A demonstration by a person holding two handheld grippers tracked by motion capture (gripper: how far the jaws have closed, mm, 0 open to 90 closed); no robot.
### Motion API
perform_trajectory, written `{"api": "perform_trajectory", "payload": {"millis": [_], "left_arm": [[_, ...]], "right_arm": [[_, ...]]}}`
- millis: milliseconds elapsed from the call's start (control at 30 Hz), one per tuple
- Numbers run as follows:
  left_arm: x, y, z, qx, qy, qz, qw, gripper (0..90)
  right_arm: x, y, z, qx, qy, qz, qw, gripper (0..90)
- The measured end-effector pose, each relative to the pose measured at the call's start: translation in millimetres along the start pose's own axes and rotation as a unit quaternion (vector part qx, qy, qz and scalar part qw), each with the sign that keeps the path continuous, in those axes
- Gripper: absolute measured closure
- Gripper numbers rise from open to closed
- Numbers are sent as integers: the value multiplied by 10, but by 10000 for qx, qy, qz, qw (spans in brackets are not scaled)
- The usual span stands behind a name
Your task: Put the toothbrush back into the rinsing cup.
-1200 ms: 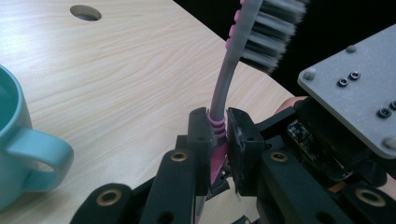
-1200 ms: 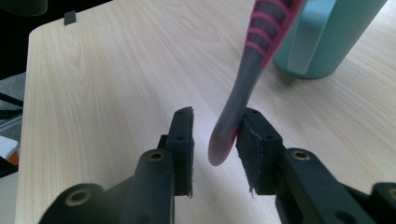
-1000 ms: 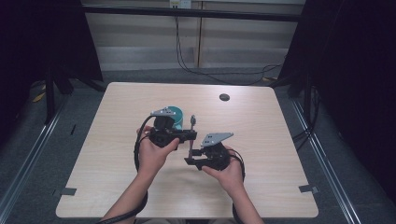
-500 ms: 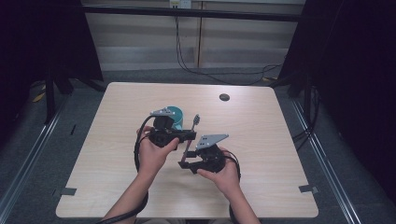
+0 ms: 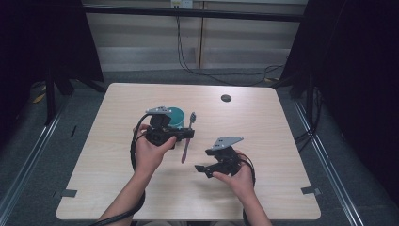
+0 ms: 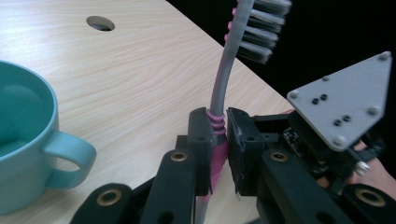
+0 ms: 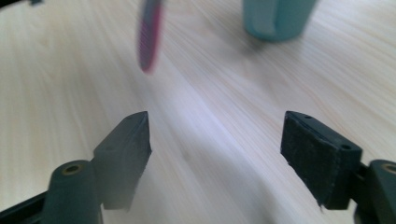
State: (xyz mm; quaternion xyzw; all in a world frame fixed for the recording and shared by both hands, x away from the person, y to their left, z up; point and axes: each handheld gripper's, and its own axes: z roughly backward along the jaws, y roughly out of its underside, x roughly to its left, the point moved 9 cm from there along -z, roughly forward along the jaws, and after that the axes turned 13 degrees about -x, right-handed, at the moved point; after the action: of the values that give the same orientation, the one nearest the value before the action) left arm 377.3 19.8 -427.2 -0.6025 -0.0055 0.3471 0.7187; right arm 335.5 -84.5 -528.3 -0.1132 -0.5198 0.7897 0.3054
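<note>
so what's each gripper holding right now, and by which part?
The left gripper is shut on the toothbrush, gripping the pink ribbed part of the handle below the neck, bristles up. The right gripper holds nothing; its jaws have just been opening, nothing between them.

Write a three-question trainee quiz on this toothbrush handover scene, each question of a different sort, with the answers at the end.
1. True or false: the left tool is shut on the handle of the toothbrush.
2. Multiple choice: between the jaws of the right tool there is A) the toothbrush, B) the handle of the mug, C) nothing.
3. Fill in: on the table, the mug stands on the person's ____ side of the toothbrush in the high view.

Key: 1 true. 2 C; its jaws have just been opening and stand wide apart over bare wood. 3 left.
</note>
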Motion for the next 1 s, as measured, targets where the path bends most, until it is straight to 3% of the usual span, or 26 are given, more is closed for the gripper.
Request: {"api": "perform_trajectory", "payload": {"millis": [200,367,533,700,1000], "left_arm": [[35,-24,23,-35,-69,-28,10000,806],[49,-45,46,-70,-88,-42,9999,806],[70,-69,76,-71,-131,-92,9998,806],[96,-94,109,-62,-187,-118,9997,806],[132,-128,147,-28,-278,-239,9993,805]], "right_arm": [[-168,213,129,148,320,-63,9994,171],[-213,344,181,219,388,-52,9990,148],[-264,495,236,396,517,104,9978,141],[-298,557,277,398,577,79,9975,140],[-313,611,316,356,640,257,9970,131]]}}
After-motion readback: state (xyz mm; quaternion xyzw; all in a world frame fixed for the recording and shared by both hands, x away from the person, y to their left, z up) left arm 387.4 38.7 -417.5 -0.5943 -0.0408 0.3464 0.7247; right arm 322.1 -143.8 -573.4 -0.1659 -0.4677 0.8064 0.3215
